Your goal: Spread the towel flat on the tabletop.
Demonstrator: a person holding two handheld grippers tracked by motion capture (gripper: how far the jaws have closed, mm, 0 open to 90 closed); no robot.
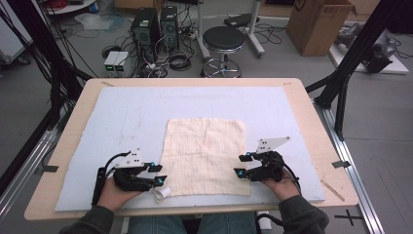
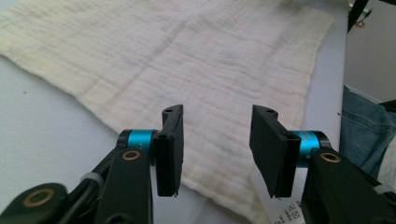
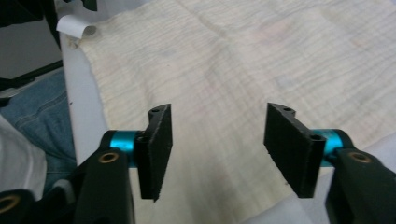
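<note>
cloth: cream square woven cloth (image 1: 204, 156) lies flat at centre of the pale blue foam mat (image 1: 122, 112) | left: your left gripper (image 1: 157, 174) at the cloth's lower-left edge — jaws released, nothing pinched | right: your right gripper (image 1: 240, 165) at its right edge, lower centre-right of frame — jaws apart, empty

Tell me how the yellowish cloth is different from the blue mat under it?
The cloth is pale yellow and crinkly with faint woven lines; the mat is light blue and smooth. The cloth is smaller and lies on top of the mat, which covers most of the table. The cloth has a white tag at its near left corner; the mat shows none. Both lie flat.
</note>
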